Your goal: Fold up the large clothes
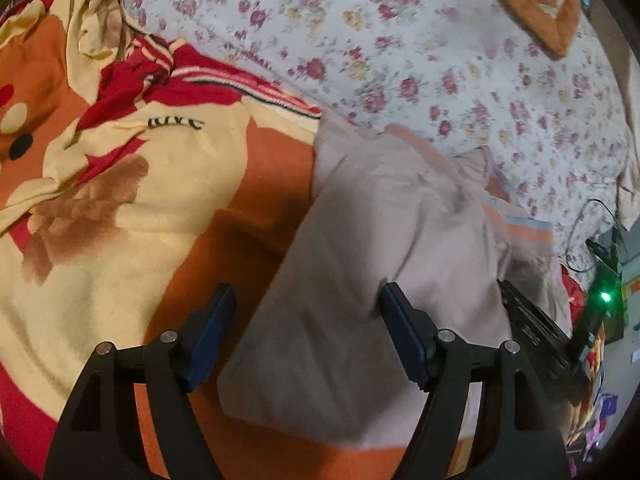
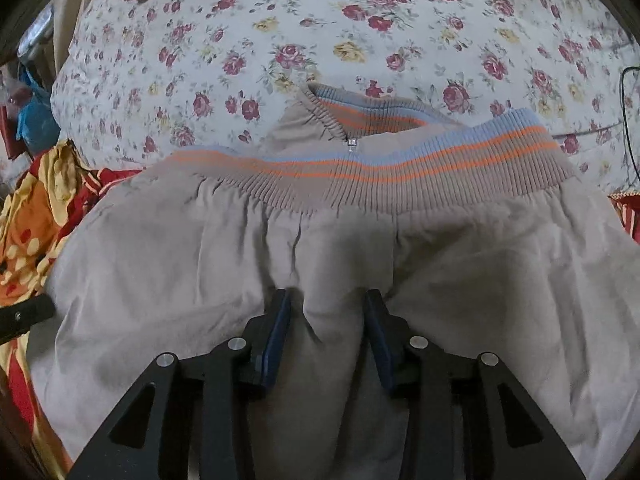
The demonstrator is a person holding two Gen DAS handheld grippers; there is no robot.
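A beige jacket (image 2: 200, 264) lies folded on the bed, its ribbed hem (image 2: 400, 164) striped orange and light blue, with a zip pull at the middle. My right gripper (image 2: 328, 300) points down onto the jacket's middle. A raised ridge of the cloth stands between its blue pads (image 2: 280, 320), which sit a little apart from it. In the left wrist view the jacket (image 1: 380, 240) runs up the middle. My left gripper (image 1: 307, 294) hovers wide open over the jacket's left edge, with nothing pinched.
A white bedsheet with red flowers (image 2: 280, 40) covers the bed beyond the jacket. A rumpled orange, yellow and red blanket (image 1: 120, 200) lies left of the jacket. An orange cushion (image 1: 540, 4) sits at the far corner. Cables and a device with a green light (image 1: 604, 296) are at the right.
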